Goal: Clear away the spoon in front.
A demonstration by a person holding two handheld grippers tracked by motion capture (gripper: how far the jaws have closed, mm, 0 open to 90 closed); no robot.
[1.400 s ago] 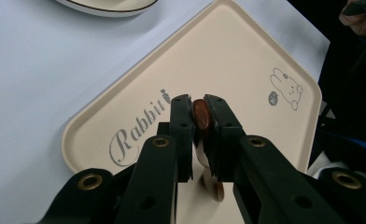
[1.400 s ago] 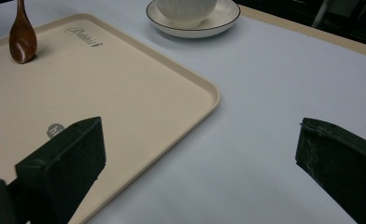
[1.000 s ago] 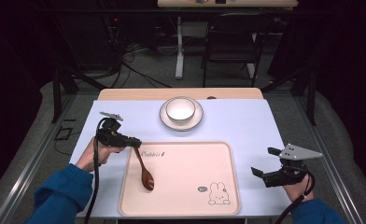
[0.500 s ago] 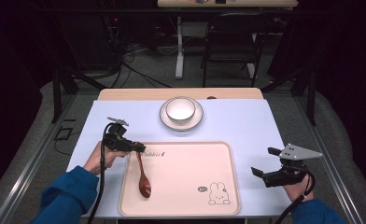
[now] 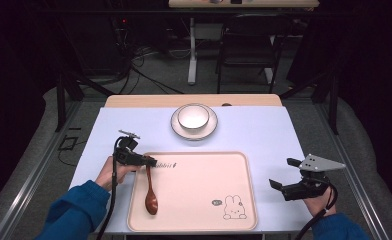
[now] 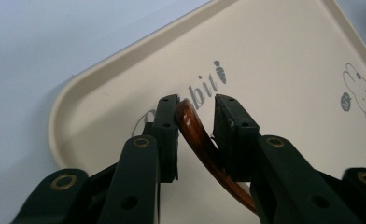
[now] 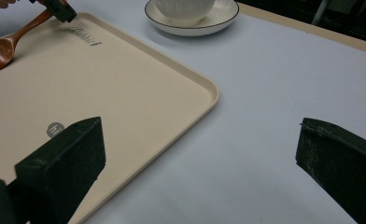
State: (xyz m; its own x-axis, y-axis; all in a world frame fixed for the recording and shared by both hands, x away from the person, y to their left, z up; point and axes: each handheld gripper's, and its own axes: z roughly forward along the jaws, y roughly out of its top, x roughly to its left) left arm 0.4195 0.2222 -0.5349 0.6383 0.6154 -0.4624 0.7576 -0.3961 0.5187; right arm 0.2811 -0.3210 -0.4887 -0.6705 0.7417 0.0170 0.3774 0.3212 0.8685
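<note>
Spoon lies on the tray, bowl end toward me, handle end between the jaws of my left gripper. In the left gripper view the handle touches one jaw, with a gap at the other, so the jaws stand slightly parted rather than pinching. I judge this a loose hold at the handle tip, keeping the gripper off the tray. My right gripper waits beside the tray, jaws spread wide. Bowl on saucer sits beyond the tray.

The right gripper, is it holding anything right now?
No, the right gripper has its jaws wide apart over bare table, with nothing between them.
</note>
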